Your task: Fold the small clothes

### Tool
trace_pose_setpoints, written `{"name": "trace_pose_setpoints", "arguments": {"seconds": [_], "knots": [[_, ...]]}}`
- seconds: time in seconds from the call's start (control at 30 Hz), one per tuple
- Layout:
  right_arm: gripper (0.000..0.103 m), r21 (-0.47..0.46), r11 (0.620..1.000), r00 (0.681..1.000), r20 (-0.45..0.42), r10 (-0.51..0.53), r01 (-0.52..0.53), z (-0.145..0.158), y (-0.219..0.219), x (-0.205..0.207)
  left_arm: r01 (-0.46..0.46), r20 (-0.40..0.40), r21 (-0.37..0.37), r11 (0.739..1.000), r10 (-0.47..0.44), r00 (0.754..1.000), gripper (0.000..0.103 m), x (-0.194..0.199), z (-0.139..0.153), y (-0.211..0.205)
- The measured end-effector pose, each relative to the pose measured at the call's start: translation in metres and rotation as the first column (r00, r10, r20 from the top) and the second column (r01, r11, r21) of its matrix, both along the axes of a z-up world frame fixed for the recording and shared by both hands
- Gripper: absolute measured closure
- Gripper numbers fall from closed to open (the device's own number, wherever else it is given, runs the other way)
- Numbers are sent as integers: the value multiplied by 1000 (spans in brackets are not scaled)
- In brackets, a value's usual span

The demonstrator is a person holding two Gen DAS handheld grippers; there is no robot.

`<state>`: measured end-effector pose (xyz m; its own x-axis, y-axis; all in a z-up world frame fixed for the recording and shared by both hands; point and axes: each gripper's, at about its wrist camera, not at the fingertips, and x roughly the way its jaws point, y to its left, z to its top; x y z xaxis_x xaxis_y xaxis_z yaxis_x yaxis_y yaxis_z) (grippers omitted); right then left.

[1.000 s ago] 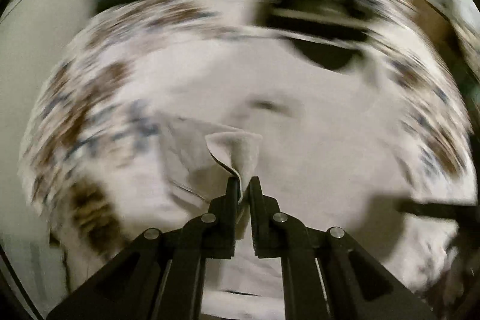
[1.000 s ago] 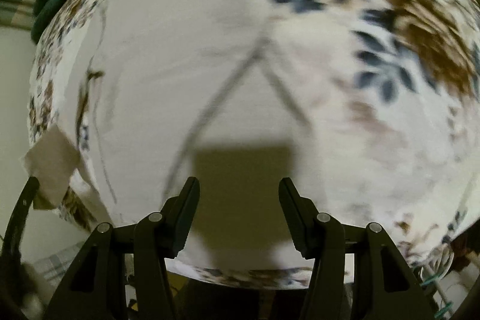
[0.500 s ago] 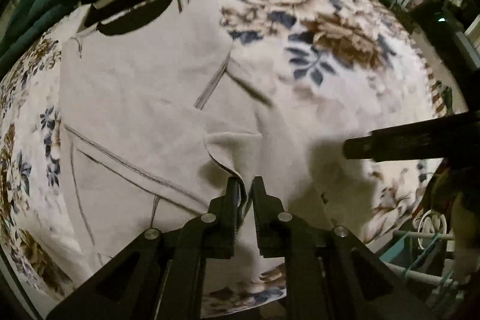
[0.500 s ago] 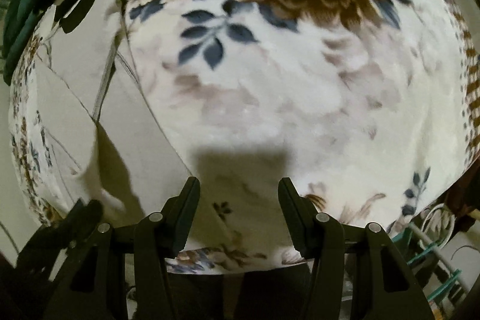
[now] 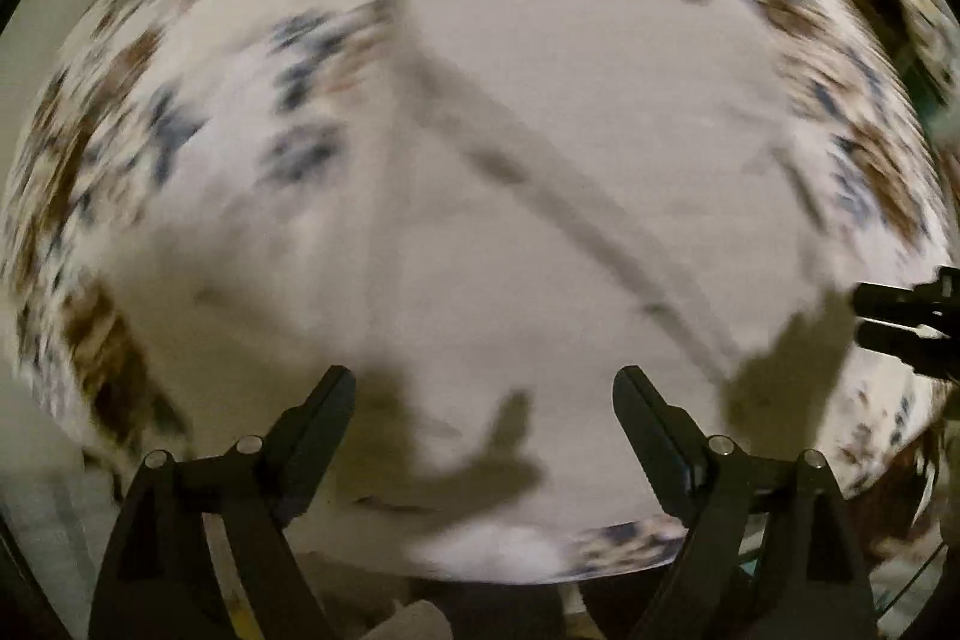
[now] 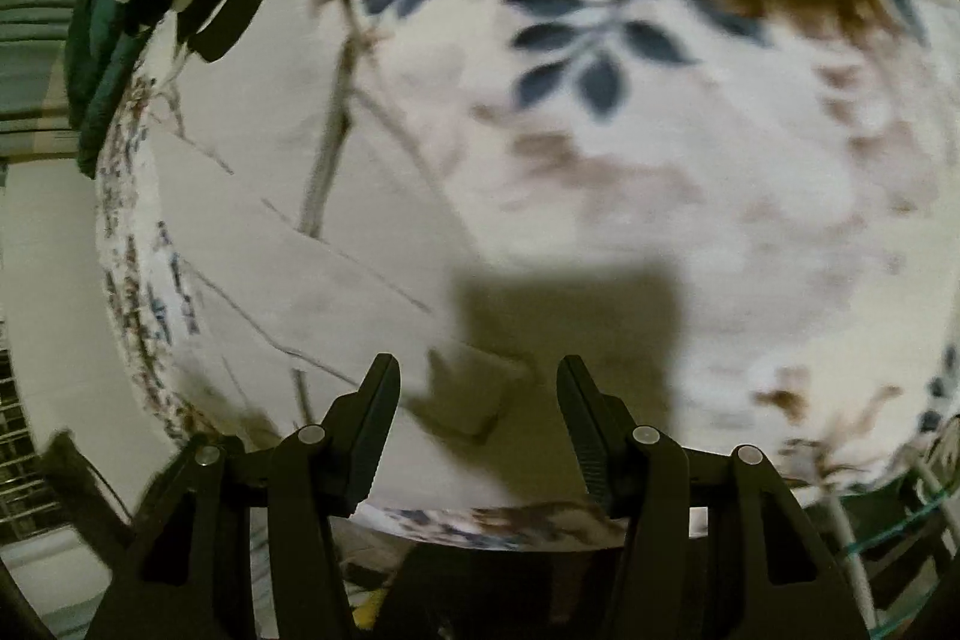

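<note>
Nearest the left wrist camera, the left gripper (image 5: pixel 483 388) hangs with its jaws spread wide and nothing between them, over the beige garment (image 5: pixel 540 148) spread on the floral blanket (image 5: pixel 126 172). The view is heavily blurred. The right gripper (image 6: pixel 477 379) is likewise released and empty, hovering above a folded corner (image 6: pixel 474 394) of the garment near the blanket's front edge. Farther off, the garment runs up and left across the blanket toward a dark green cloth (image 6: pixel 99 58) at the far side. In the left view, the right gripper shows as a dark bar at the right edge. The step looks like 1 fold laid down and let go. The next move probably calls for picking an edge or corner and closing on it cleanly.
</note>
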<state>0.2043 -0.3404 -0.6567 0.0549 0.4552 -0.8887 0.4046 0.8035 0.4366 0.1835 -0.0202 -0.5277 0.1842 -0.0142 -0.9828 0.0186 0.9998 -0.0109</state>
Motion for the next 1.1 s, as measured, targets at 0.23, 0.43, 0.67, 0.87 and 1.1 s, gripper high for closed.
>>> {"name": "trace_pose_setpoints", "arguments": {"seconds": [0.23,0.43,0.67,0.87,1.1], "knots": [[66,-86,983,965,-222,138,-161,-49,47,3,-205,-69,40,978,207,976,16,-11,-28,88],[58,-18,992,980,-158,120,-124,-39,29,-22,-232,-160,-76,970,218,963,16,-29,-56,108],[55,34,986,965,-206,164,-160,-65,26,-29,-130,-200,-146,981,100,975,43,-44,-84,84],[94,72,988,973,-176,149,-139,-65,40,-40,-68,-160,-109,992,50,986,99,-61,-65,67],[97,198,980,988,-153,10,21,-38,29,-44,-243,-186,-241,940,201,962,100,-61,-27,99]]}}
